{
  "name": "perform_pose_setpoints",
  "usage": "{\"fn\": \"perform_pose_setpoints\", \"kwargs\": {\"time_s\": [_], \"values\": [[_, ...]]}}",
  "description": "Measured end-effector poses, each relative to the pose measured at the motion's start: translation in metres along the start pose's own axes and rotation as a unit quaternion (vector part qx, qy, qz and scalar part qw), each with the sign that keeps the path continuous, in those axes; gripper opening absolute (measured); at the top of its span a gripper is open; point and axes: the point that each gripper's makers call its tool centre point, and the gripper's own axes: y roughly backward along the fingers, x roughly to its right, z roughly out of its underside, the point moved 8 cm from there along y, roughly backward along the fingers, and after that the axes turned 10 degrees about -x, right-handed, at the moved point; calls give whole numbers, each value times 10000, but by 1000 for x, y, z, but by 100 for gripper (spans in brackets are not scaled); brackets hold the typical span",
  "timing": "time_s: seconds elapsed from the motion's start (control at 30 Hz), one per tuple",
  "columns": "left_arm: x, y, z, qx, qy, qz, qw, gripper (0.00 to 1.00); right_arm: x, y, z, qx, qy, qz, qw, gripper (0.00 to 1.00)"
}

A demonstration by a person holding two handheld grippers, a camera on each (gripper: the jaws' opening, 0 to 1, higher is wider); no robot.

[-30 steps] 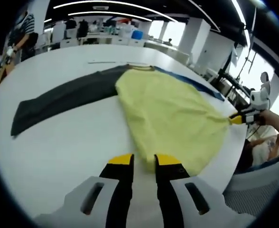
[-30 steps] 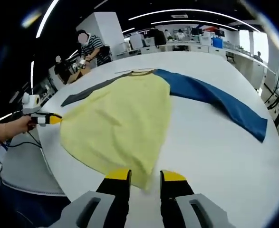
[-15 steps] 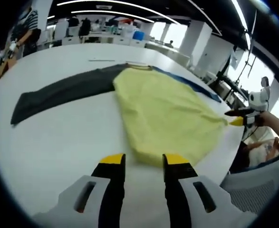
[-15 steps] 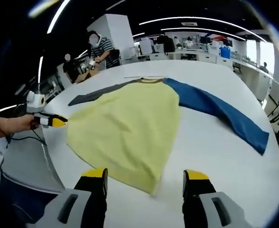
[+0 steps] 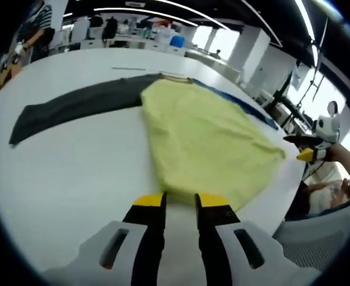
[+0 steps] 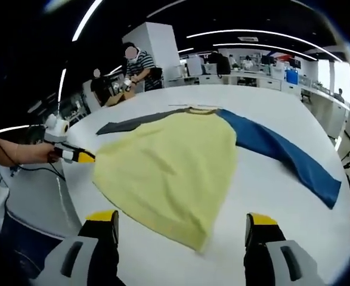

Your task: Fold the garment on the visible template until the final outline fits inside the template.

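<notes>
A long-sleeved garment with a yellow body (image 5: 204,137) (image 6: 169,167) lies flat on the white table (image 5: 73,179). Its dark grey sleeve (image 5: 73,107) (image 6: 133,123) and its blue sleeve (image 6: 282,155) (image 5: 240,104) are spread out to either side. My left gripper (image 5: 180,201) is at the hem corner, jaws nearly together with the yellow edge between the tips. In the right gripper view it shows as (image 6: 82,156), touching that pointed corner. My right gripper (image 6: 182,219) stands wide open just short of the other hem corner. In the left gripper view it is (image 5: 300,148), off the cloth.
The table's near edge runs right under both grippers. A hand (image 5: 341,152) (image 6: 19,156) holds each gripper beyond the edge. A person (image 6: 136,62) stands at a desk behind the table, with more desks farther back. Bare table surface (image 6: 270,208) lies between hem and blue sleeve.
The right gripper let go of the hem, opened wide and drew back. The left jaws opened, then closed again on the hem corner. The hem has settled flat.
</notes>
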Motion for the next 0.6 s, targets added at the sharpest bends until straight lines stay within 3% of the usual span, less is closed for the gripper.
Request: {"fn": "perform_pose_setpoints", "kwargs": {"time_s": [0.23, 0.37, 0.6], "values": [[4, -5, -1, -95, 115, 5, 9999, 16, -2, 2, -1, 68, 96, -25, 9999, 93], [4, -8, 1, -260, -9, -15, 9997, 0, -3, 4, -3, 151, 131, -41, 9998, 98], [12, -5, -9, -178, 9, 170, 9997, 0, -4, 5, -3, 186, 176, -52, 9997, 99]]}}
